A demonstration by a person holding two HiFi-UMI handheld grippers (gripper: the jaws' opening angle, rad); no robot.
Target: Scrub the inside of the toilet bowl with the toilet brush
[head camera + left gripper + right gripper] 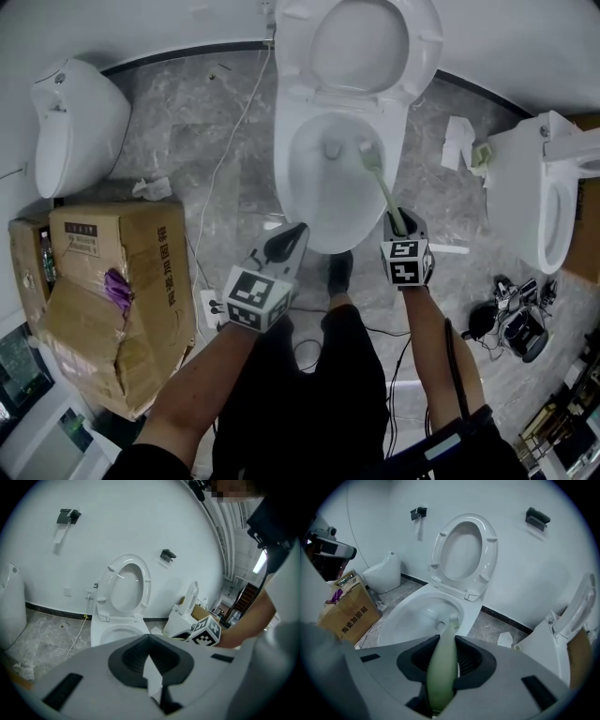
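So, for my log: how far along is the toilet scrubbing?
Done: the seat is up and the brush is picked up. In hand: the right gripper is shut on the brush, its head down inside the bowl. The left gripper is shut, empty. Left: scrubbing itself; how much is covered doesn't show.

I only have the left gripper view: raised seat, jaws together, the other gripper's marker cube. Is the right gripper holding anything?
Observer: Yes. The right gripper is shut on the handle of a pale green plastic toilet brush.
Operator: Where's the brush head?
Observer: Down inside the white ceramic toilet bowl, just beside the drain opening.
Operator: Anything on the floor on the person's left?
Observer: A dented brown cardboard box stands there, apart from the toilet.
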